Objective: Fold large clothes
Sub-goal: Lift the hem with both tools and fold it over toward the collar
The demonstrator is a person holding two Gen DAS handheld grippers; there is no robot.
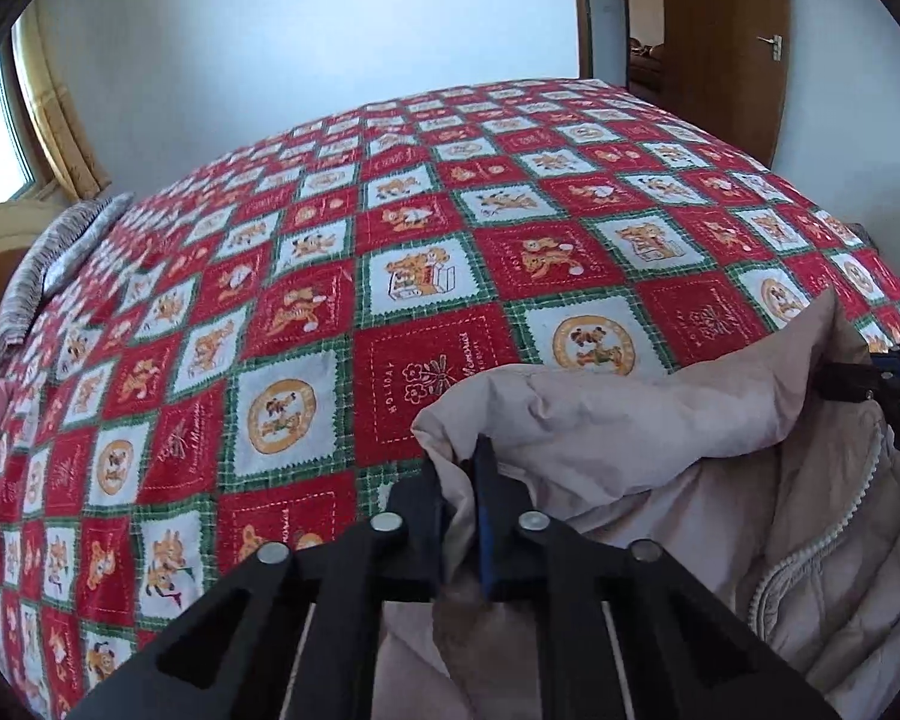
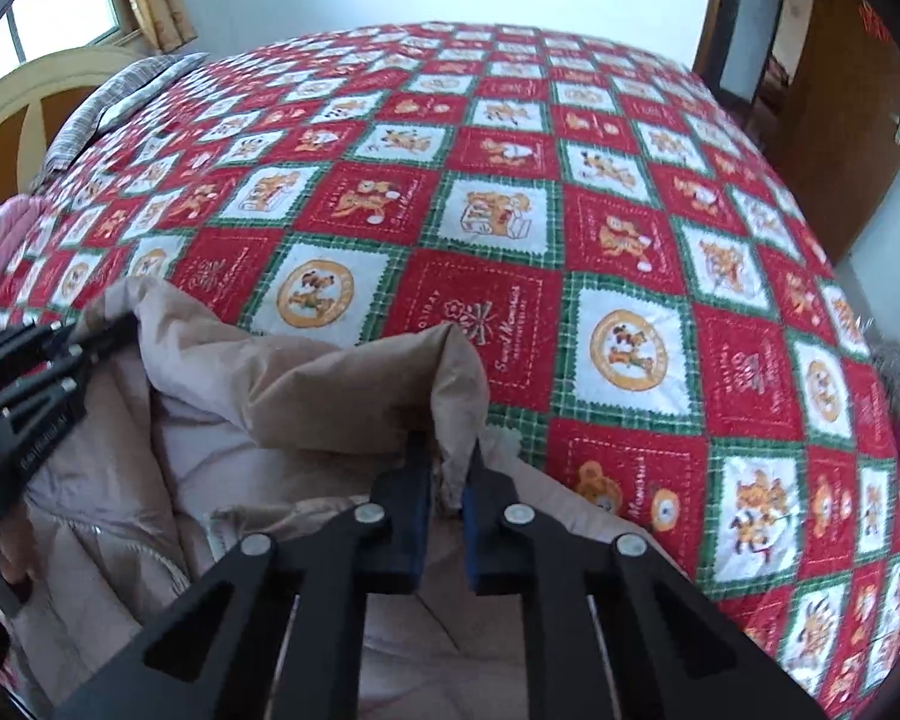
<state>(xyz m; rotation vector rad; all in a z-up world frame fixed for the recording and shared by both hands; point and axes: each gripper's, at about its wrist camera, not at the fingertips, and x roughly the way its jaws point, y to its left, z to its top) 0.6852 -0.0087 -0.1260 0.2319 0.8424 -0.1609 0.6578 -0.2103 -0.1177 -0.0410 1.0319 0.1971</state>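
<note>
Left wrist view: the left gripper (image 1: 459, 468) is clenched on a bunched fold at the edge of the beige jacket (image 1: 660, 420). The edge it holds runs rightward across the picture to a second raised corner, where the tips of the right gripper (image 1: 870, 381) enter from the right border. The jacket lies at the near side of the bed, on the red patchwork quilt (image 1: 330, 276), with its bulk below and right of the left fingers; the quilt beyond lies bare to its far side. Only this view shows the jacket's white zip (image 1: 822, 546).

Right wrist view: the right gripper (image 2: 450, 456) is clenched on the other corner of the same edge, cloth pinched between its blue pads (image 2: 471, 510). The left gripper (image 2: 60, 348) shows at the left border, its fingertips hidden in the cloth. Here the jacket (image 2: 306, 396) sags between the two grips, so the held edge lies crosswise, parallel to the near bed side. Only this view shows the lining inside the sag.

Judgement: each hand holds one end of the edge, neither nearer than the other. The fold probably turns on carrying that edge forward over the open quilt (image 2: 570, 210) with both ends level.
</note>
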